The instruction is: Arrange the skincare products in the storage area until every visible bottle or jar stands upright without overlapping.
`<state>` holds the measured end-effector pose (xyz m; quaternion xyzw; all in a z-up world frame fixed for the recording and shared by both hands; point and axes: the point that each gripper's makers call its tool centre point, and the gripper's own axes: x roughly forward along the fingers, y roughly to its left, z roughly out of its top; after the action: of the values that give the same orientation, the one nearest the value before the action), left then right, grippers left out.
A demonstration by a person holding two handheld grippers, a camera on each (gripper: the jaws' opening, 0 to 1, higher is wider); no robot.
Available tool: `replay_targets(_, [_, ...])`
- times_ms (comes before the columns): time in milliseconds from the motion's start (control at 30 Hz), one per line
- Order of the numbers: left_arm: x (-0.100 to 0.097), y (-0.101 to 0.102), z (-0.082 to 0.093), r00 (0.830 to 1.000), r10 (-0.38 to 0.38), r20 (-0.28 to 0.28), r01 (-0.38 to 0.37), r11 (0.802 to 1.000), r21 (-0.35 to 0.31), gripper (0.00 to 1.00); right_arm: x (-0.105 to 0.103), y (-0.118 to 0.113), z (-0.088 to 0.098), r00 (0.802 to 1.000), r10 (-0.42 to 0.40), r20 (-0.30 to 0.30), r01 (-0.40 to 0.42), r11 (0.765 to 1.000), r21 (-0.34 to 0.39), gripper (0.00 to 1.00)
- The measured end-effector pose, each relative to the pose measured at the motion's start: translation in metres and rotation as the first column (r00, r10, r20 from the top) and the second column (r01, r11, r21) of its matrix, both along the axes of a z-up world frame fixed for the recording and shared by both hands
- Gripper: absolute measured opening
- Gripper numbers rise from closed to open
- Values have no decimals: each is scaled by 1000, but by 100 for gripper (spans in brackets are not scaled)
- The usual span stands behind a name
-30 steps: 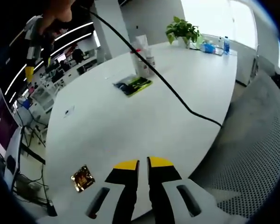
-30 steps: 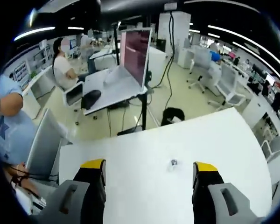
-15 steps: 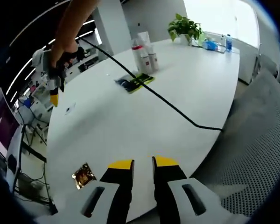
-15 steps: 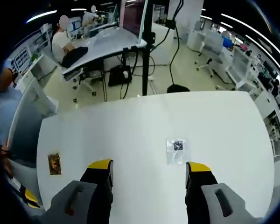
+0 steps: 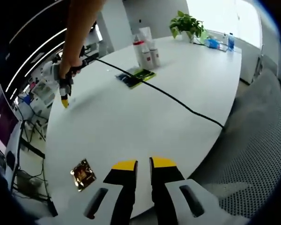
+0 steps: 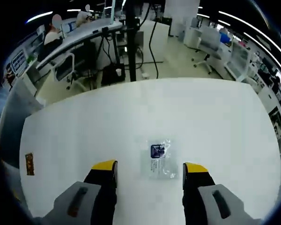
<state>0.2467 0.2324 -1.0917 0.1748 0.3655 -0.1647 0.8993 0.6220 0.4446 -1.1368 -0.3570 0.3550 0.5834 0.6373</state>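
Observation:
Several white skincare bottles (image 5: 144, 50) with red caps stand upright in a tight group at the far side of the white table (image 5: 131, 122). My left gripper (image 5: 144, 164) hovers over the near table edge, its yellow-tipped jaws almost together with nothing between them. A hand holds my right gripper (image 5: 64, 100) low over the table's left side, tips pointing down. In the right gripper view my right gripper (image 6: 150, 167) is open, and a small clear sachet (image 6: 159, 159) with a blue label lies flat on the table between its jaws.
A black cable (image 5: 168, 96) runs across the table. A green and black packet (image 5: 136, 77) lies near the bottles. A gold sachet (image 5: 83, 173) (image 6: 29, 163) sits by the near edge. A potted plant (image 5: 187, 26) and blue bottles (image 5: 215, 43) stand at the far end. Desks and chairs lie beyond.
My right gripper has come down and forward over the table, so the clear sachet now lies between its open jaws. The left gripper has hardly moved.

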Motion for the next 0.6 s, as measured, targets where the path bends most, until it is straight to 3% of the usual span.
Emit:
replay_targets(167, [-2,4,-4,1000,1,-13,-1,1000,4,7,10,4,-11,1000,27,8,-26,999,-40,52])
replay_targets(200, [-2,6,-5,1000,4,-16,-4,1000,4,7,8,-1,-16,997,71,11,-70,994,-80,48])
replay_targets(233, [-2,8,-5,1000,9,-16,-9,1000,4,7,1,10,-11,997,70,-42,-71,997,-12,41])
replay_targets(267, [-2,9,-5,1000,12,-17,-12,1000,3,7,-4,5,-13,996,46,-75,-48,998,-27,39])
replay_targets(300, [-3,8,-5,1000,13,-16,-13,1000,1,7,2,4,-11,998,43,-35,-43,999,-25,39])
replay_targets(600, [-3,8,-5,1000,6,-16,-6,1000,-2,7,-1,1,-10,1000,4,-22,-4,1000,-18,37])
